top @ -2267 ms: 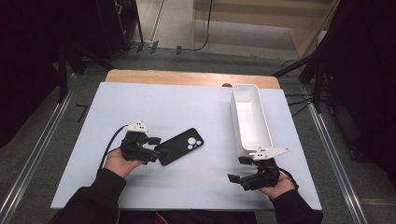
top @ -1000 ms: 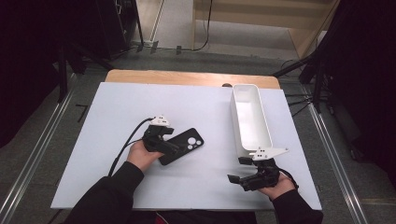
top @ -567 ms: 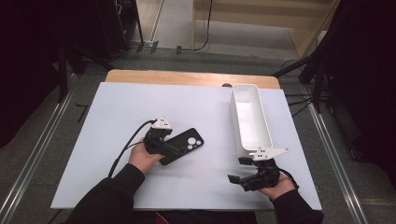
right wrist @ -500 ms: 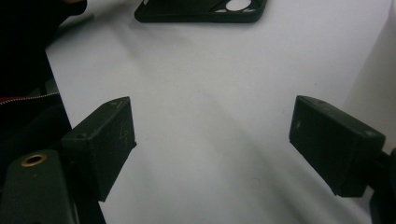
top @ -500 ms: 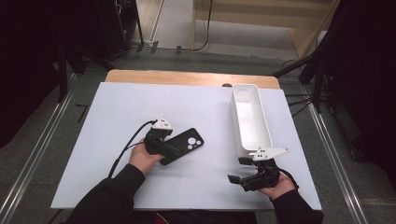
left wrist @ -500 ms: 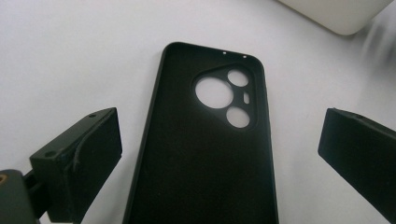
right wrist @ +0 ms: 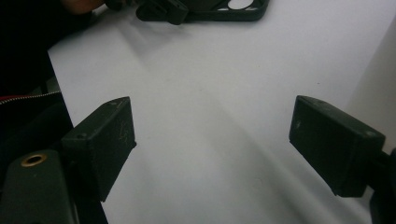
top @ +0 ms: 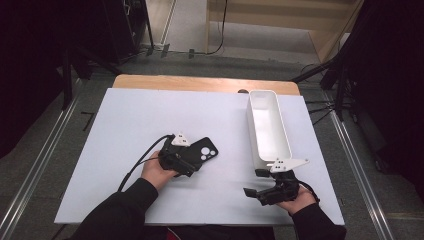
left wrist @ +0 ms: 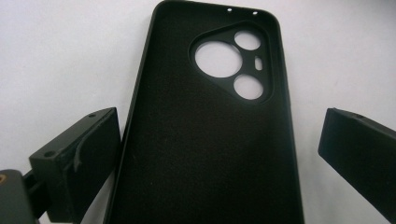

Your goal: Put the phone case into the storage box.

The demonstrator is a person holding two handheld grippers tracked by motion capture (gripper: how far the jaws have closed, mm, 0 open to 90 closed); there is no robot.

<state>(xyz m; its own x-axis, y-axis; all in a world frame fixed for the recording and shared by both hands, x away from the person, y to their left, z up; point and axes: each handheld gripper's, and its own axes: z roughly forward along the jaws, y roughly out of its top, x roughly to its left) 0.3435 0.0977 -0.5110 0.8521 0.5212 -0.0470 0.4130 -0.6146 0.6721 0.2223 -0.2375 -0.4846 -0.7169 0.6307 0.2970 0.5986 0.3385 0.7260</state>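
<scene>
A black phone case (top: 204, 154) lies inside up on the white table mat (top: 150, 115), its camera cut-out toward the far right. My left gripper (top: 186, 164) is open and straddles the case's near end. In the left gripper view the case (left wrist: 205, 140) runs up between the jaws; the left jaw sits close against its edge and the right jaw stands well clear. My right gripper (top: 257, 184) is open near the front right of the mat. In the right gripper view, bare mat lies between its jaws (right wrist: 210, 135).
A long white bin (top: 267, 127) stands on the right of the mat, just beyond the right gripper; its wall (right wrist: 380, 88) shows beside the right jaw. A wooden table edge (top: 200, 84) runs along the back. Cables trail from both grippers.
The left gripper has moved right across the mat to the case's near end and has held there for the last second. The right gripper has not moved.
</scene>
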